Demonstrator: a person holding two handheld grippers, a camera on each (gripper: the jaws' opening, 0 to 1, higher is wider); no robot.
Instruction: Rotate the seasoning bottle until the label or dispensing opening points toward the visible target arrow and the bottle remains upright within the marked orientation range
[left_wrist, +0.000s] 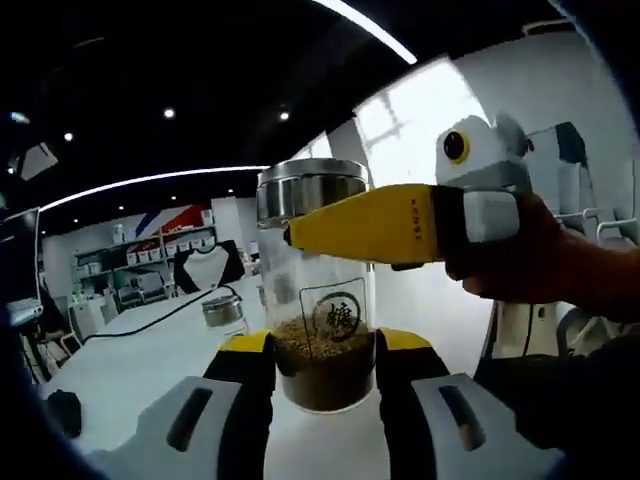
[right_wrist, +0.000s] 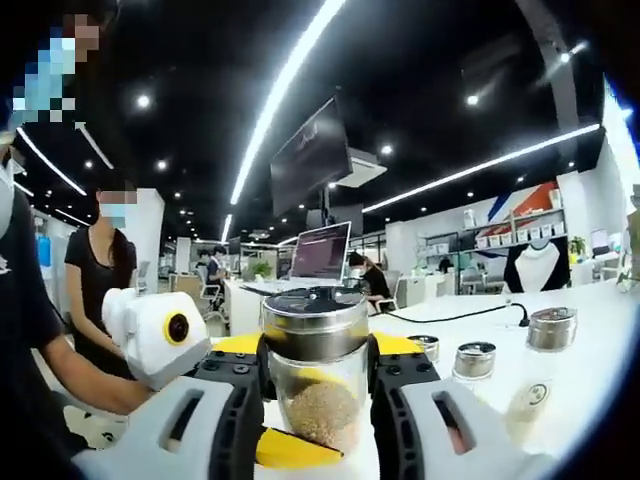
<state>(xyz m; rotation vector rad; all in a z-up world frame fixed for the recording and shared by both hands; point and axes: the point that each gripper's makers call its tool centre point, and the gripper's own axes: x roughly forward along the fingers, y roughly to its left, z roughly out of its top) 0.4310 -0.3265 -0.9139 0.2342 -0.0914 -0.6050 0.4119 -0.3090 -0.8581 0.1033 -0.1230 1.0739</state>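
Seasoning bottle (left_wrist: 322, 330): We see it upright at the centre of the left gripper view, a clear glass jar with a steel lid, its lower part filled with brown granules. A round printed emblem faces this camera. In the right gripper view the same bottle (right_wrist: 316, 375) sits low in the centre of the frame.

Left tongs (left_wrist: 325, 365): We find the two yellow-tipped black jaws pressed against the lower body of the bottle, one on each side, at the level of the granules. They are closed on the glass.

Right tongs (right_wrist: 316, 362): In the right gripper view we see the jaws clamped on the upper part of the bottle, just below the steel lid. In the left gripper view the same tongs (left_wrist: 300, 238) enter from the right of the frame as a yellow jaw lying across the bottle's neck, held by a hand (left_wrist: 545, 260).

Worktop (left_wrist: 150, 350): We see a white surface running towards the left of the left gripper view, behind the bottle.

Small tins (right_wrist: 474, 360): We count several steel-lidded tins on the worktop at the right of the right gripper view, well apart from the bottle.

Cable (left_wrist: 165, 312): A black lead runs across the worktop at the left centre of the left gripper view.
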